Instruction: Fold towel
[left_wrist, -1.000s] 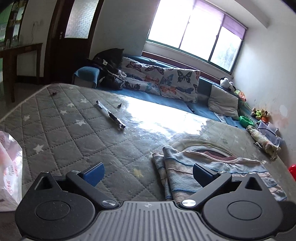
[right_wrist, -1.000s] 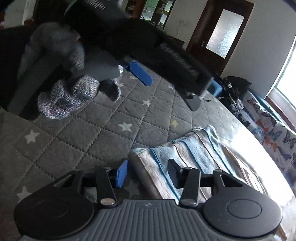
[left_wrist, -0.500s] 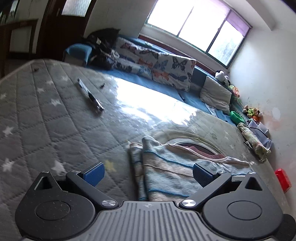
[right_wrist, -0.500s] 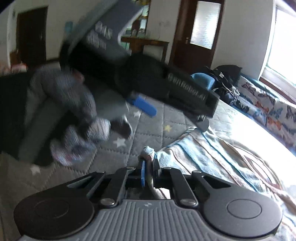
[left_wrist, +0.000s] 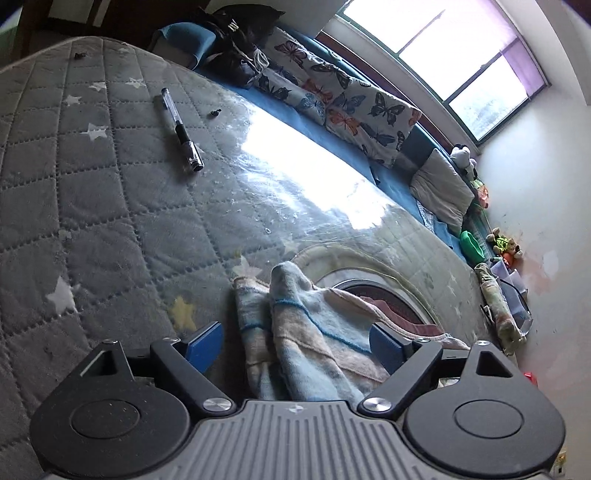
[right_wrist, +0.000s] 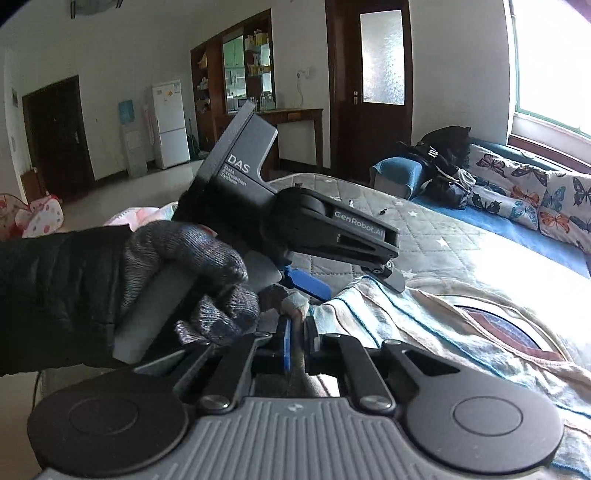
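Lying on the quilted mattress (left_wrist: 110, 206) is one striped towel (left_wrist: 306, 332). Two claws work it: the left claw (left_wrist: 295, 341) gapes wide around a raised fold, the right claw (right_wrist: 297, 345) pinches a corner. Only the right view shows the gloved hand (right_wrist: 192, 273); only the left shows one pen (left_wrist: 181, 129).

Counted on the mattress (left_wrist: 92, 206): one towel (left_wrist: 310, 343), one pen (left_wrist: 179, 129); two hand-held grippers, left (left_wrist: 295, 341) and right (right_wrist: 297, 345).

My left gripper (right_wrist: 343, 273) was black with blue pads, lettered "DAS" and "GenRobot.AI"; my hand (right_wrist: 207, 280) wore grey knit.
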